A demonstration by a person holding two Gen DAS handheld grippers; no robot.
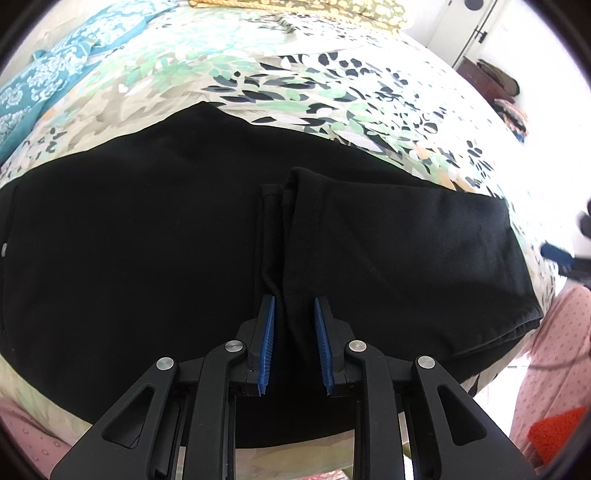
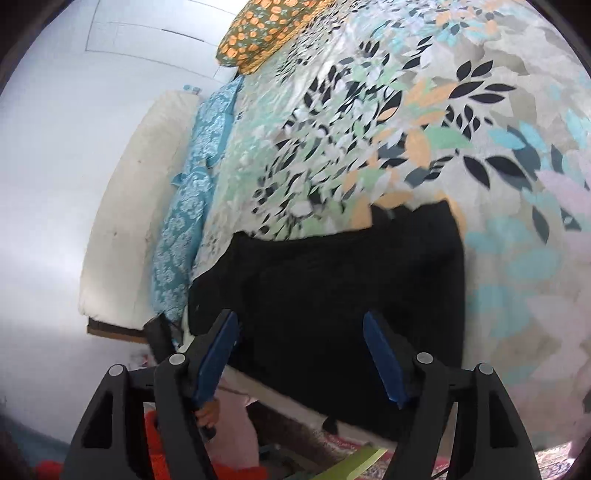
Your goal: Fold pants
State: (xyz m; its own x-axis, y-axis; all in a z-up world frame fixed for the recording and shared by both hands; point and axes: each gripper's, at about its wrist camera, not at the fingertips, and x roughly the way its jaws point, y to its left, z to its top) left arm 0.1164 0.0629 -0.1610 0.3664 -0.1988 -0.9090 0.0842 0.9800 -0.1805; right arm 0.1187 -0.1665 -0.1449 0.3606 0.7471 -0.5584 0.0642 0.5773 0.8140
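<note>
**Black pants spread on the floral bed, both claws parted**

Black pants (image 1: 147, 240) spread flat across the leaf-print bedspread (image 1: 332, 85), partly folded: one section doubled over on the right (image 1: 406, 258), its hem edge running as a vertical ridge down the middle. Small pale button (image 1: 3, 249) visible at the far left edge of the fabric.

Left claw (image 1: 293, 301) low over the near edge of the pants, blue ribbed pads (image 1: 267, 343) apart by a narrow gap, the ridge of dark cloth lying in line between them. Unclear whether the pads actually touch the fabric; not clamped on it.

Right claw (image 2: 299, 317) set wide apart, blue pads (image 2: 384, 358) on either side of empty space, hovering above the edge of the pants (image 2: 351, 295) with nothing held. Seen blurred at the right margin of the left wrist view as well (image 1: 554, 253).

Beyond the pants: teal patterned cloth (image 2: 192, 206) along the far side of the bed, orange-flowered pillow (image 2: 266, 29) at the head, white wall (image 2: 55, 147) behind. Pink dotted clothing (image 1: 554, 362) and a patch of orange-red (image 1: 554, 432) at the lower right of the left view. Patterned rug (image 2: 369, 450) on the floor below the bed's edge.
</note>
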